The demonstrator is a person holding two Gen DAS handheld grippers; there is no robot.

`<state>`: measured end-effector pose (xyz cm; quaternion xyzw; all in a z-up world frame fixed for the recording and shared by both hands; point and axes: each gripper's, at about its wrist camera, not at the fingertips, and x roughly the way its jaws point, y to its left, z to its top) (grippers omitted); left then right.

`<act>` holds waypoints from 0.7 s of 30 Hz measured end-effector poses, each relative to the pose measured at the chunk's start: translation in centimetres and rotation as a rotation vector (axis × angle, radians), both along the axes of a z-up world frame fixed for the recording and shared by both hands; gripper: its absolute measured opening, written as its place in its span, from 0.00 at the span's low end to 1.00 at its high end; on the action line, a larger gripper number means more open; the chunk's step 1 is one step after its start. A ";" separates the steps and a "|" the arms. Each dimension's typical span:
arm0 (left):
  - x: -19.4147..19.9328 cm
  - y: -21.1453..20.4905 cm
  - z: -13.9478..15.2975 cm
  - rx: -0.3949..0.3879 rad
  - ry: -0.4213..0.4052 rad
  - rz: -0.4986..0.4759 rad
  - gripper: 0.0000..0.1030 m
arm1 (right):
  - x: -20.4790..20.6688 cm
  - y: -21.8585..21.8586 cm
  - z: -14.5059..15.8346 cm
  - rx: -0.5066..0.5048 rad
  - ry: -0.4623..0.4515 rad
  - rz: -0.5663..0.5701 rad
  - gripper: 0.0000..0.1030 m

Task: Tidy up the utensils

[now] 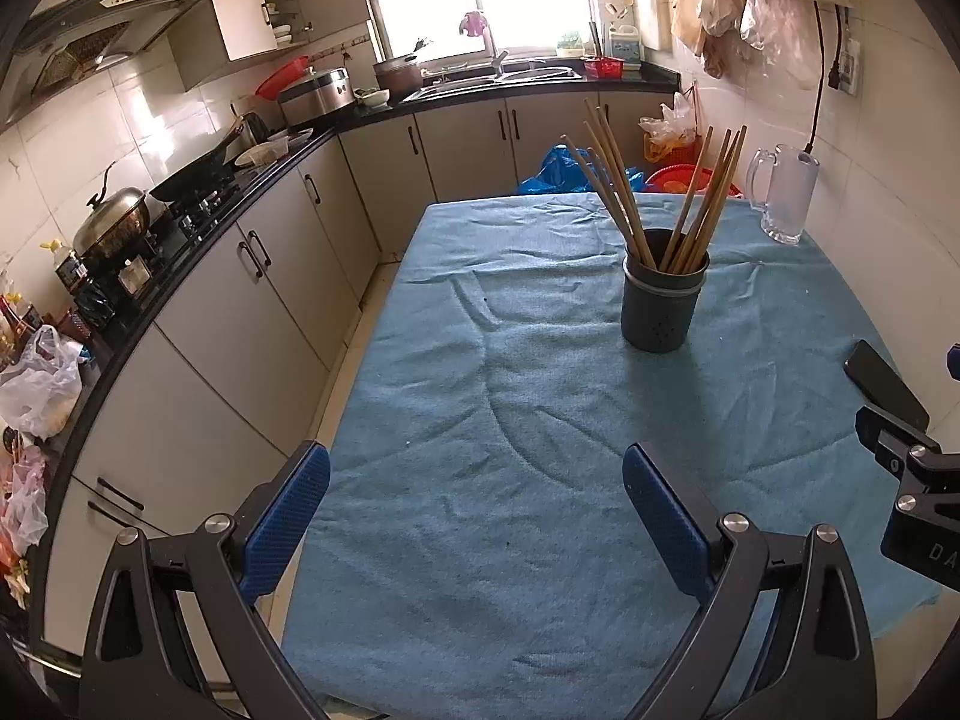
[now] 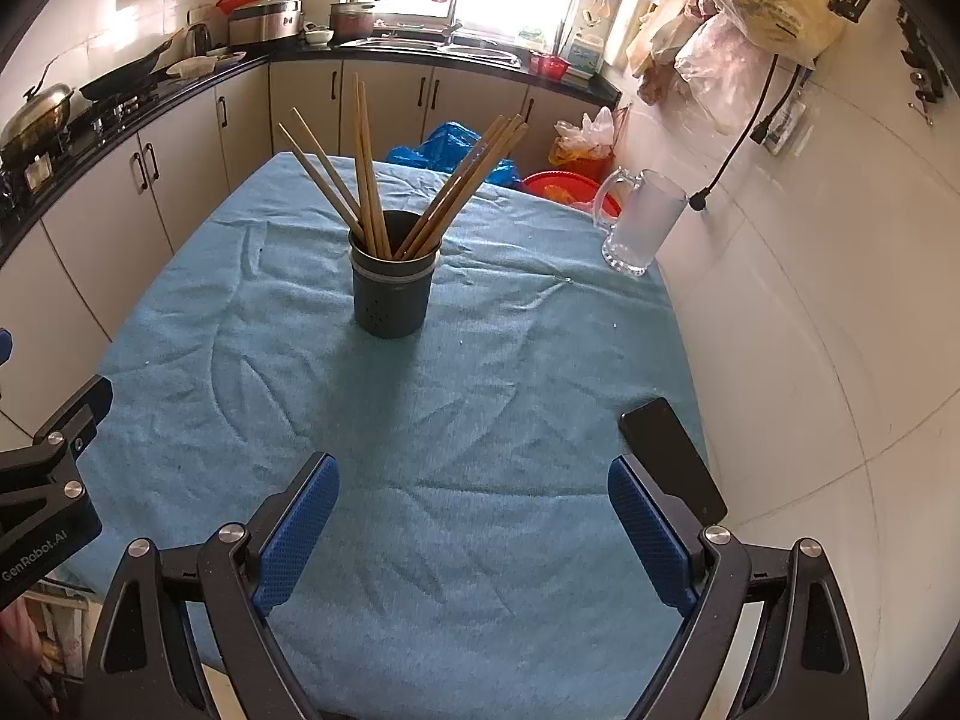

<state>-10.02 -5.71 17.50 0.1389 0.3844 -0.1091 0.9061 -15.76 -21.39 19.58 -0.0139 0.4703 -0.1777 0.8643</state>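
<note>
Both jaws spread wide, empty: left gripper (image 1: 477,507), right gripper (image 2: 474,516). Long wooden chopsticks (image 1: 654,192) standing in dark perforated cylindrical holder (image 1: 663,306), mid-table on wrinkled blue cloth (image 1: 510,420). Long axes near-upright, tips fanned left and right. Likely risk: sideways nudge tipping holder, scattering sticks.

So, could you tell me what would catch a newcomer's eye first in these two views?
Probably the dark utensil holder standing mid-table on the blue cloth, with wooden chopsticks fanning out of it. Next, the frosted glass mug at the far right corner by the wall. Both grippers, left and right, hover open and empty.
</note>
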 end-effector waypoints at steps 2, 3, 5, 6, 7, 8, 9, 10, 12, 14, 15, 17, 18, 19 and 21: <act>-0.1 0.1 0.1 0.000 -0.003 -0.002 0.95 | -0.1 0.1 0.0 -0.003 -0.003 -0.001 0.91; -0.1 0.1 0.1 -0.002 -0.004 -0.003 0.95 | -0.2 0.1 0.0 -0.003 -0.003 -0.002 0.91; -0.4 0.3 0.1 -0.004 -0.005 -0.007 0.95 | -0.4 0.1 0.0 -0.004 -0.004 -0.006 0.91; -0.4 0.3 0.2 -0.005 -0.006 -0.008 0.95 | -0.4 0.2 0.0 -0.004 -0.004 -0.008 0.91; -0.5 0.4 0.2 -0.006 -0.007 -0.010 0.95 | -0.5 0.3 0.0 -0.005 -0.004 -0.009 0.91; -0.5 0.5 0.2 -0.007 -0.008 -0.011 0.95 | -0.5 0.4 0.1 -0.007 -0.004 -0.010 0.91; -0.5 0.5 0.3 -0.008 -0.009 -0.012 0.95 | -0.5 0.4 0.2 -0.008 -0.006 -0.011 0.91; -0.5 0.5 0.3 -0.008 -0.010 -0.014 0.95 | -0.5 0.5 0.2 -0.009 -0.008 -0.011 0.91; -0.5 0.6 0.3 -0.009 -0.011 -0.016 0.95 | -0.5 0.7 0.3 -0.011 -0.009 -0.013 0.91; -0.5 0.6 0.3 -0.008 -0.013 -0.018 0.95 | -0.5 0.7 0.4 -0.010 -0.011 -0.016 0.91; -0.4 0.7 0.4 -0.008 -0.014 -0.018 0.95 | -0.5 0.7 0.4 -0.010 -0.011 -0.017 0.91; -0.3 0.8 0.4 -0.007 -0.013 -0.019 0.95 | -0.4 0.8 0.4 -0.009 -0.011 -0.016 0.91; -0.3 0.8 0.4 -0.006 -0.013 -0.018 0.95 | -0.4 0.8 0.4 -0.008 -0.011 -0.015 0.91; -0.3 0.8 0.4 -0.004 -0.014 -0.018 0.95 | -0.4 0.9 0.5 -0.008 -0.011 -0.013 0.91; -0.3 0.8 0.4 -0.004 -0.013 -0.019 0.95 | -0.3 1.0 0.4 -0.007 -0.011 -0.011 0.91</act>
